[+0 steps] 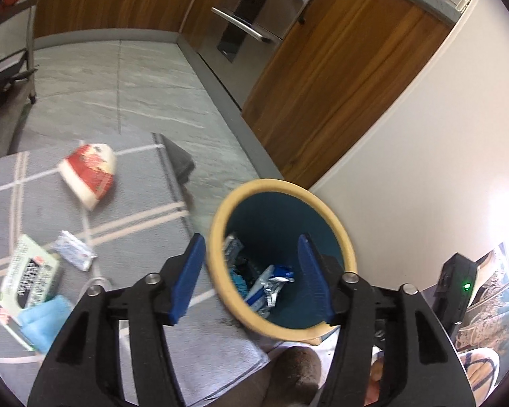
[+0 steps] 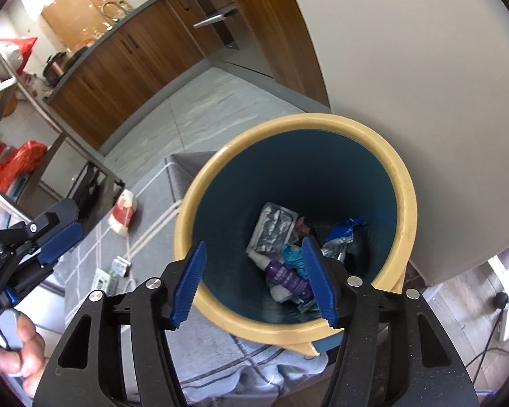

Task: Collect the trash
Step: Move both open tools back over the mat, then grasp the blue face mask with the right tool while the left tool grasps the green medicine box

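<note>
Hovering left gripper: the left gripper [image 1: 251, 278] with black arms and blue fingers hangs above the near rim of the bin, jaws spread wide, nothing between them; in the right wrist view it shows at the left edge [image 2: 56, 234], gripped by a bare hand [image 2: 17, 349].
Right gripper: the right gripper [image 2: 254, 281] of the same build is poised over the bin mouth, jaws wide apart and empty; one blue finger [image 2: 317, 285] lies in line with the bin's inside, the other [image 2: 188, 285] with the rim's outer edge.
Bin: a round teal waste bin with a cream-yellow rim [image 2: 409, 210] [image 1: 217, 217] stands on the floor beside a white wall panel [image 2: 424, 84].
Bin contents: a silver blister pack [image 2: 275, 227], a purple-labelled small bottle [image 2: 286, 276], a crumpled blue and silver wrapper [image 2: 342, 234] [image 1: 275, 279] and other scraps too jumbled to name.
Trash left on the rug: a red and white paper cup [image 1: 90, 171] [image 2: 124, 215] on its side, a small blue-white wrapper [image 1: 74, 251], a white printed carton [image 1: 27, 281] lying flat with a light blue cloth [image 1: 42, 322] touching its near corner.
Rug: a grey mat with pale crossing stripes [image 1: 135, 210], one corner folded up near the bin.
Surroundings: grey floor tiles [image 1: 125, 84], brown wooden cabinets [image 1: 339, 68].
</note>
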Demonstrator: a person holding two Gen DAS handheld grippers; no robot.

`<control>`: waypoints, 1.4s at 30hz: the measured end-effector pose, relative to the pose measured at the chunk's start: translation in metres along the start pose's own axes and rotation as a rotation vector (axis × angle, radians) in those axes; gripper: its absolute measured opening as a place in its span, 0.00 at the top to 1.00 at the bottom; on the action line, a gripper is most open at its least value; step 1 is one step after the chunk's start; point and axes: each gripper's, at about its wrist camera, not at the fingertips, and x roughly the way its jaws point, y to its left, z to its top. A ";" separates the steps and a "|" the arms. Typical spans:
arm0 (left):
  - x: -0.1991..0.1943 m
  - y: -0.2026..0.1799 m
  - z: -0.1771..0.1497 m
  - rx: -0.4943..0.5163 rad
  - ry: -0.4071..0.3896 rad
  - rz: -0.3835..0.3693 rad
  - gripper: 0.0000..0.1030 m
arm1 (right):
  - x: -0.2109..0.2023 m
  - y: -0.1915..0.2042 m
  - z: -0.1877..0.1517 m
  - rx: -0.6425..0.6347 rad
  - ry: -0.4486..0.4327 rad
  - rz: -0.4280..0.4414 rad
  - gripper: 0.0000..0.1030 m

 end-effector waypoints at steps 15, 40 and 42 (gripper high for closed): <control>-0.067 0.072 -0.016 0.027 -0.053 0.196 0.21 | -0.013 0.039 -0.017 -0.103 -0.008 0.005 0.13; -0.123 0.230 -0.057 -0.289 -0.064 0.357 0.21 | 0.026 0.192 -0.090 -0.408 0.144 0.170 0.13; -0.125 0.236 -0.059 -0.305 -0.065 0.354 0.21 | 0.035 0.210 -0.099 -0.446 0.157 0.178 0.13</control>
